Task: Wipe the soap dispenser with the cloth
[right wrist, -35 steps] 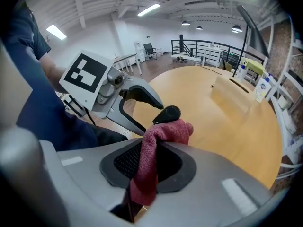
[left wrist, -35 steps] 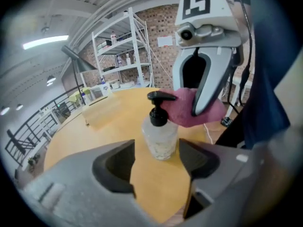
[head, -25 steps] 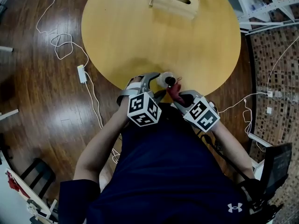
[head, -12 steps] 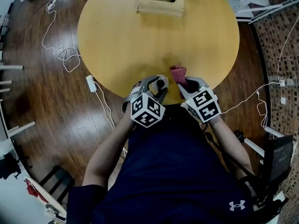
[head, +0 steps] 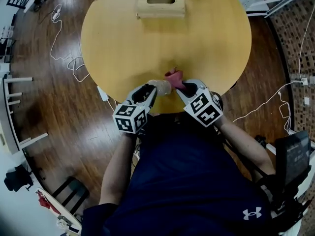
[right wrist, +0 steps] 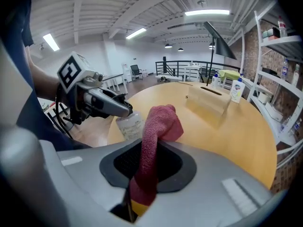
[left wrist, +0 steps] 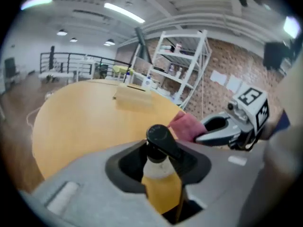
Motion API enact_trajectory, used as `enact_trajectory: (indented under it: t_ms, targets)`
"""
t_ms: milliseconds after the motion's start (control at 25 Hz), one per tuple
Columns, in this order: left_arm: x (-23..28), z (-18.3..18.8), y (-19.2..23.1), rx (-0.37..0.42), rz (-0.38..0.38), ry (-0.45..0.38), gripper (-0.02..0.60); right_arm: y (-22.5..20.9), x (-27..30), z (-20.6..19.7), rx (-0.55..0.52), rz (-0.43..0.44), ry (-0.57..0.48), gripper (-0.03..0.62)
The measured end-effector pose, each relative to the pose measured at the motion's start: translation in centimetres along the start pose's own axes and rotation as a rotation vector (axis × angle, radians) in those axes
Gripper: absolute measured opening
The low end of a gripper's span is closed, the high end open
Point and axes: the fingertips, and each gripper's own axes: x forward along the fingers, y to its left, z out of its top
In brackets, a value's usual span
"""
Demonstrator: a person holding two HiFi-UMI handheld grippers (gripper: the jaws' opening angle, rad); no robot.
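The left gripper (left wrist: 159, 161) has just been closing its jaws and now pinches the dispenser (left wrist: 160, 181) below its black pump. The right gripper (right wrist: 144, 167) is clamped on the red cloth (right wrist: 158, 124). Both are held just beside each other over the table's (head: 206, 38) near edge.

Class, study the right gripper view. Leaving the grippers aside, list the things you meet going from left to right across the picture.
soap dispenser → cloth → wooden box → white bottle → shelving rack
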Motion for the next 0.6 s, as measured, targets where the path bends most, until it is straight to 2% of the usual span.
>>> enact_trajectory:
  t_ms: [80,160,320,400,480,600]
  targets:
    - [-0.5,-0.1,0.7,-0.062,-0.031,-0.016,0.143,0.2,0.3,0.4,-0.043,0.008,0.006,0.075]
    - [-0.8,-0.2,0.9,-0.056,-0.051,-0.030,0.143,1.0,1.1,1.3,-0.112,0.008,0.014,0.075]
    - [-1.0,0.0,1.5,-0.105,-0.034,-0.081,0.143,4.9,2.7,3.9,-0.337,0.055,0.001,0.075]
    - [-1.1,0.1,2.0,-0.147,-0.033,-0.100,0.143,5.4,3.7,3.5,-0.403,0.051,0.038,0.075]
    - [-1.4,0.0,2.5,-0.180,-0.044,-0.113,0.143,4.5,4.7,1.7,-0.405,0.030,0.124,0.075]
    - [-1.9,-0.2,3.2,-0.228,-0.058,-0.140,0.143,3.1,6.3,-1.6,-0.350,0.034,0.256,0.075]
